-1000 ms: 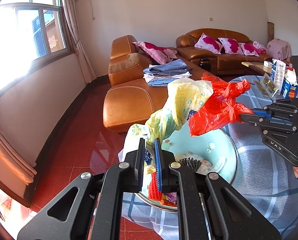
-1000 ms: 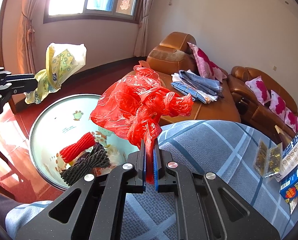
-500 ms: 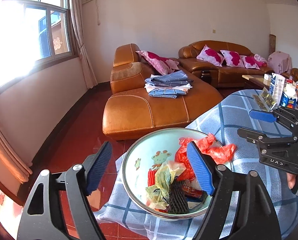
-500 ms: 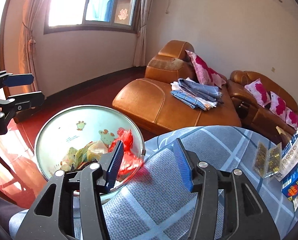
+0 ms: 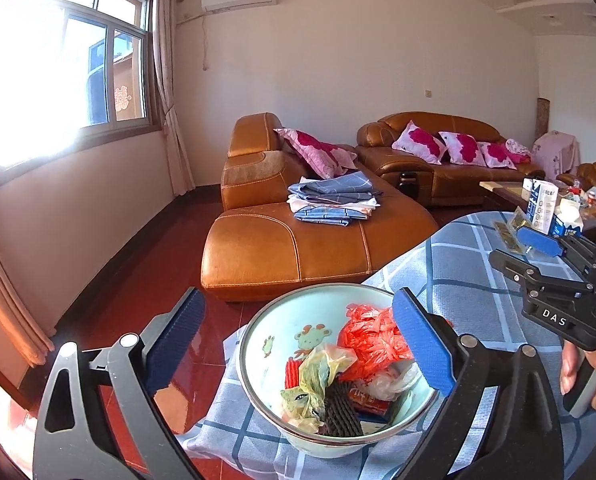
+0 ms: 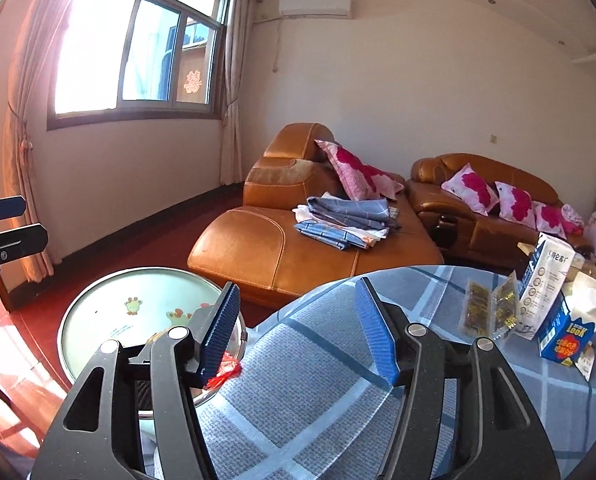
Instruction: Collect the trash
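Left wrist view: both grippers, left gripper [image 5: 293,344] and right gripper [image 6: 298,332], jaws apart, empty. Trash [image 5: 362,344] sits in basin [image 5: 257,336] (overhanging table [image 5: 458,280] edge); a nudge risks tipping.

**Readable Lettering**

"DAS" in white capitals on the black body of the right gripper [image 5: 538,256], seen from the left wrist. "LOOK" in yellow on the blue carton [image 6: 566,334], right wrist view. Small print on the tall white-and-blue carton [image 6: 544,280] too fine to read. Red paper-cut character on the window pane [image 6: 192,82].
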